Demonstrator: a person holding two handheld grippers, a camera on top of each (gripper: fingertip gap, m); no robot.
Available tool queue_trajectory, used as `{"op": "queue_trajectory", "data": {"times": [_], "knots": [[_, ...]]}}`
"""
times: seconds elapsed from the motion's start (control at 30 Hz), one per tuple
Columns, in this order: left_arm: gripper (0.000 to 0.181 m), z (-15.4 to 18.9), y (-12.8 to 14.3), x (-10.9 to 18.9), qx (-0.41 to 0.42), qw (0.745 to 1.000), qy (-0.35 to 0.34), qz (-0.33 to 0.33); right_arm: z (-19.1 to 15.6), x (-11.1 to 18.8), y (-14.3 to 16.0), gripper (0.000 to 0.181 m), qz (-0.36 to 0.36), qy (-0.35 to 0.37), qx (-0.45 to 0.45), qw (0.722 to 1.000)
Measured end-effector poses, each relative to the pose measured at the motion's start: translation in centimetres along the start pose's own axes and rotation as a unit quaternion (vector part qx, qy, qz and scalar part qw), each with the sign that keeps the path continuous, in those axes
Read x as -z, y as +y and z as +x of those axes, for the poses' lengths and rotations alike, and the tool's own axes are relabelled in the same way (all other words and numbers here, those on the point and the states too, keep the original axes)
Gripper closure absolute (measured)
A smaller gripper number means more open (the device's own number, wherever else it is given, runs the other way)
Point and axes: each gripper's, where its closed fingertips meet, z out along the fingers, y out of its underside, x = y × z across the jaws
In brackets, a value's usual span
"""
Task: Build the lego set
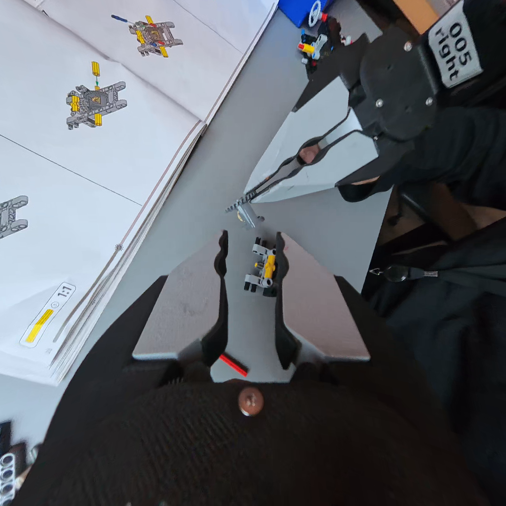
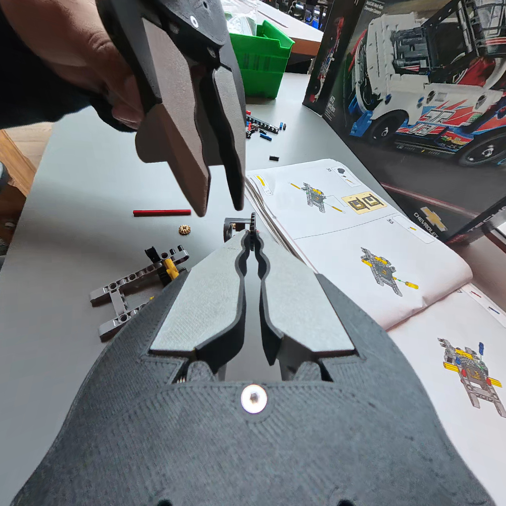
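We have the right gripper (image 2: 253, 241) pinched on a black gear (image 2: 253, 227) that belongs to a small dark gear piece (image 2: 235, 226), at twelve o'clock in the right wrist view, just beside the instruction booklet (image 2: 356, 232). Our left gripper (image 1: 251, 246) hangs spread wide and empty over the table (image 1: 208, 175), above the grey frame (image 1: 262, 267) with its yellow connector (at seven o'clock of the gear in the right wrist view). A red axle (image 2: 161, 212) and a tan bevel gear (image 2: 184, 229) lie near. These parts are light, stiff and slick; the teeth give poor purchase, so the piece may twist. We judge the frame's long beams the best hold, though blur hides its far side.
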Motion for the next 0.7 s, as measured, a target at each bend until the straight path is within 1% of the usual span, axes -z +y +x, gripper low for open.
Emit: {"op": "queue_trajectory", "data": {"times": [0.23,0.53,0.7], "knots": [[0.151,0.2,-1.0,-0.8,0.015,0.999,0.029,0.004,0.1,0.0,0.0,0.181,-0.001,-0.001,-0.004,1.000],[0.157,0.4,-1.0,-1.1,0.019,0.999,0.032,-0.009,0.1,0.2,-0.1,0.181,0.003,0.002,-0.001,1.000],[0.156,0.1,-0.8,-0.9,0.026,0.999,0.027,-0.011,0.2,0.4,-0.2,0.181,0.006,0.005,0.002,1.000]]}}
